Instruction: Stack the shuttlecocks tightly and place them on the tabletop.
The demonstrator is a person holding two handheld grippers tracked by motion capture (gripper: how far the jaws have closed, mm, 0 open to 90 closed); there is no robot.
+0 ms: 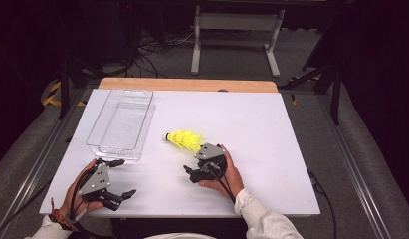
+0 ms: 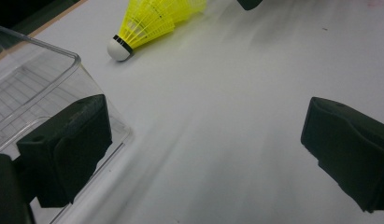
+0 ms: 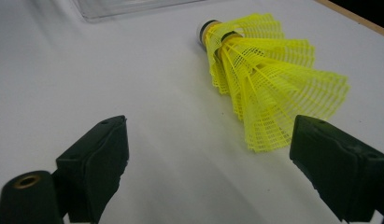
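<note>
A yellow shuttlecock (image 1: pixel 184 140) lies on its side near the middle of the white counter (image 1: pixel 271 144), its white cork tip pointing toward the clear plastic bin (image 1: pixel 123 122) and its mesh skirt fanned toward the right tongs (image 1: pixel 208 160). Those tongs stand wide open with nothing between them, just short of the skirt's flared end; in the right gripper view the skirt (image 3: pixel 269 88) lies ahead and off toward one jaw rather than centred. The step in hand looks like a grasp of the shuttlecock, and to do it well the person would likely shift the tongs sideways until the skirt sits squarely between the jaws, then close gently — the mesh looks light and springy, so a hard pinch could crush it and a nudge from one jaw could roll or push it away. Gripping nearer the cork (image 3: pixel 206 29) would probably give a firmer hold. The left tongs (image 1: pixel 120 177) are also open and empty, resting by the near corner of the bin, whose wall (image 2: pixel 63 74) shows beside one jaw. The bin is empty and nothing lies between it and the shuttlecock — only the bin's raised rim would need clearing.
</note>
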